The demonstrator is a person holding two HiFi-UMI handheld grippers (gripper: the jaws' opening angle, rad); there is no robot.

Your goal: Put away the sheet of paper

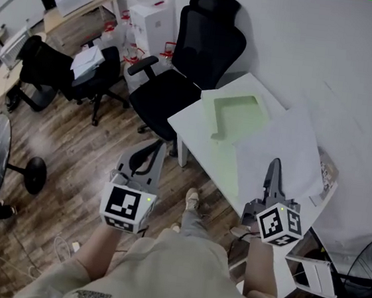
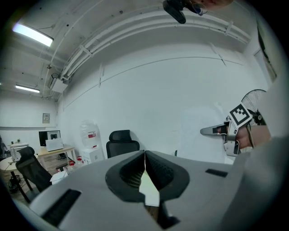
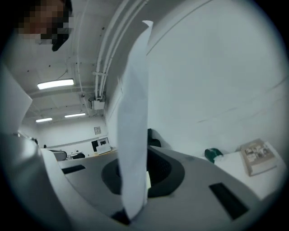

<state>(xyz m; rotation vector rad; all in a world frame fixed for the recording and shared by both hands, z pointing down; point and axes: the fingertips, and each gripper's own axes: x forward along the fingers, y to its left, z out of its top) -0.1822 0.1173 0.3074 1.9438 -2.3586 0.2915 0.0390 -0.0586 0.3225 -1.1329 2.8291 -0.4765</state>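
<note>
A white sheet of paper (image 1: 282,137) is lifted over the white table (image 1: 192,122), its near edge clamped in my right gripper (image 1: 275,165), which is shut on it. In the right gripper view the sheet (image 3: 135,113) rises edge-on from between the closed jaws of that gripper (image 3: 135,180). A pale green folder (image 1: 233,114) lies on the table just beyond and left of the sheet. My left gripper (image 1: 154,147) hangs over the wooden floor left of the table, shut and empty; its tips (image 2: 145,155) meet with nothing between them. The left gripper view also shows the right gripper (image 2: 214,131).
A black office chair (image 1: 197,53) stands at the table's far left corner. A book (image 1: 326,174) lies at the table's right edge, seen too in the right gripper view (image 3: 257,155). A fan (image 1: 370,259) and a white rack (image 1: 315,273) stand at the lower right.
</note>
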